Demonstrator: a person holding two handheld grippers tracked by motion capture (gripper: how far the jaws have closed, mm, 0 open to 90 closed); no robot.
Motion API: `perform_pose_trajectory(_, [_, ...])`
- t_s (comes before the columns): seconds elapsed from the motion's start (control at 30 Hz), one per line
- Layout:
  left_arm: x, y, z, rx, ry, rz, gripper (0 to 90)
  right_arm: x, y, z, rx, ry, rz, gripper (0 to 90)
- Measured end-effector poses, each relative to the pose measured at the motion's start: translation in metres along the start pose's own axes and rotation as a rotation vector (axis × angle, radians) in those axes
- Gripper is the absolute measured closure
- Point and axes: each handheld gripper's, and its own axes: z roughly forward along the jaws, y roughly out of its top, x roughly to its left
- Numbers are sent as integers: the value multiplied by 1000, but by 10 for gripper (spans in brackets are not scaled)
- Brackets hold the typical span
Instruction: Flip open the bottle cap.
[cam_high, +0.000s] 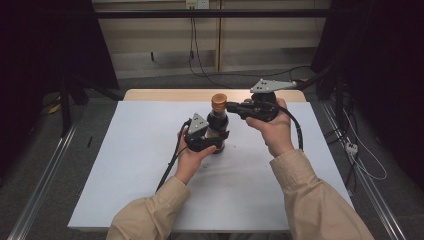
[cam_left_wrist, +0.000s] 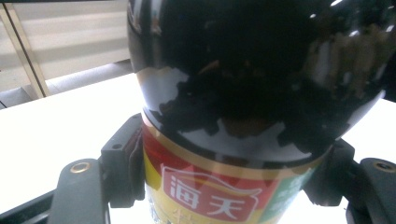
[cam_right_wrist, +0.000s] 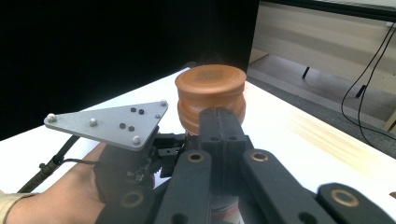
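bottle (cam_high: 218, 125): we see a dark glass bottle standing upright on the desk (cam_high: 125, 165), about mid-desk towards the far edge, between our two grippers.
cap (cam_right_wrist: 211, 86): brown round cap on top; there's embossed print on its top face but we can't read it (too blurred).
label (cam_left_wrist: 210, 193): red, yellow and green band around the lower body, with white characters 海天 inside a red house-shaped badge. Smaller writing below is cut off.
left gripper (cam_high: 207, 141): clamped on the bottle's lower body; in the left gripper view the pads (cam_left_wrist: 135, 161) press on both sides of the label.
right gripper (cam_right_wrist: 219, 135): jaws closed together with nothing between them, tip touching or just off the neck under the cap (we can't tell which). In the high view it comes in level from the right, at cap height.
desk cover: plain white sheet, wood edge showing at the far side.
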Motion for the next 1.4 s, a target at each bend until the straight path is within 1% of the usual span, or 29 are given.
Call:
perform_pose_trajectory(0.2, [0, 0, 0, 2, -5, -1, 284, -1, 1, 0, -4, 2, 0, 900])
perform_pose_trajectory(0.23, [0, 0, 0, -3, 6, 1, 285, -1, 1, 0, -3, 2, 0, 900])
perform_pose_trajectory(0.3, [1, 0, 0, -2, 6, 0, 285, 0, 1, 1, -3, 3, 2, 900])
perform_pose_trajectory(0.33, [0, 0, 0, -5, 8, -7, 285, 0, 2, 1, -1, 2, 1, 900])
perform_pose_trajectory(0.4, [1, 0, 0, -2, 5, -6, 285, 0, 2, 2, -3, 0, 4, 900])
perform_pose_trajectory(0.5, [3, -1, 0, -5, 4, -24, 286, 1, 4, 3, -3, 0, 3, 900])
perform_pose_trajectory(0.53, [4, -1, 0, -3, 2, -21, 286, 1, 5, 2, -15, 4, 8, 900])
perform_pose_trajectory(0.57, [4, -1, 0, -3, 3, -20, 286, 1, 7, 2, -37, 17, 24, 900])
perform_pose_trajectory(0.6, [3, -1, 0, -3, 3, -17, 286, 1, 9, 1, -50, 18, 30, 900])
perform_pose_trajectory(0.63, [2, -1, 0, -5, 6, -22, 286, 2, 11, 1, -47, 11, 26, 900])
perform_pose_trajectory(0.7, [2, -1, 0, -5, 5, -22, 286, 4, 15, 0, -24, -9, 3, 900])
perform_pose_trajectory(0.77, [3, -1, 0, -3, 4, -20, 287, 4, 15, 0, -7, -11, -3, 900])
perform_pose_trajectory(0.8, [4, -1, 0, -3, -6, -21, 286, 3, 13, 0, -3, -12, -4, 900])
perform_pose_trajectory(0.83, [4, -1, 0, -5, -4, -31, 286, 2, 11, -1, 3, -11, 0, 900])
perform_pose_trajectory(0.9, [4, -1, 0, -4, -3, -32, 286, 0, 6, -1, 11, -16, 9, 900])
perform_pose_trajectory(0.93, [4, -1, 0, -3, -2, -21, 287, -1, 4, 0, 16, -17, 12, 900])
perform_pose_trajectory(1.0, [3, -1, 0, -1, -1, -15, 287, -1, 2, 2, 29, -17, 10, 900])
perform_pose_trajectory(1.07, [2, -1, 0, -3, -1, -16, 287, -1, 3, 3, 24, -10, 12, 900])
perform_pose_trajectory(1.13, [3, -1, 0, 1, 1, -17, 287, 0, 4, 5, 33, -12, 7, 900])
perform_pose_trajectory(1.2, [4, -1, -1, 4, -3, -15, 288, 1, 5, 7, 35, -12, 13, 900])
perform_pose_trajectory(1.23, [5, -1, -1, 5, -5, -18, 288, 2, 6, 8, 31, -15, 9, 900])
perform_pose_trajectory(1.27, [4, -1, 0, -2, 4, -27, 288, 2, 6, 9, 27, -11, 9, 900])
perform_pose_trajectory(1.33, [5, -1, 0, -1, 4, -24, 289, 3, 7, 9, 12, -4, 13, 900])
perform_pose_trajectory(1.4, [5, -2, 0, -4, 3, -27, 290, 2, 8, 10, 8, -7, 11, 900])
